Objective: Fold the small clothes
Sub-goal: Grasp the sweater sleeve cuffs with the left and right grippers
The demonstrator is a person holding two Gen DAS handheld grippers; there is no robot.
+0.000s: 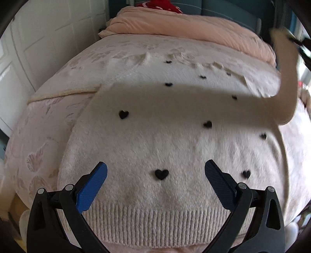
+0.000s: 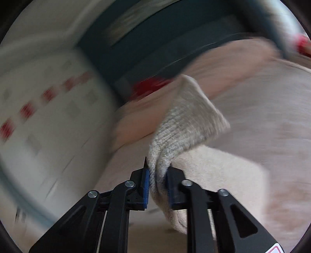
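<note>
A cream fuzzy sweater [image 1: 155, 136] with small black hearts lies flat on the bed, its ribbed hem [image 1: 155, 220] nearest me. My left gripper [image 1: 155, 173] is open just above the hem area and holds nothing. One sleeve [image 1: 285, 77] is lifted up at the right of the left wrist view. My right gripper [image 2: 157, 175] is shut on that sleeve's ribbed cuff [image 2: 186, 120] and holds it in the air; the right wrist view is motion-blurred.
The bed has a pale pink embossed blanket [image 1: 48, 126] and a peach duvet [image 1: 184, 29] bunched at the far end. White cupboard doors [image 1: 38, 39] stand to the left. A teal headboard [image 2: 155, 48] and something red [image 1: 159, 6] lie beyond.
</note>
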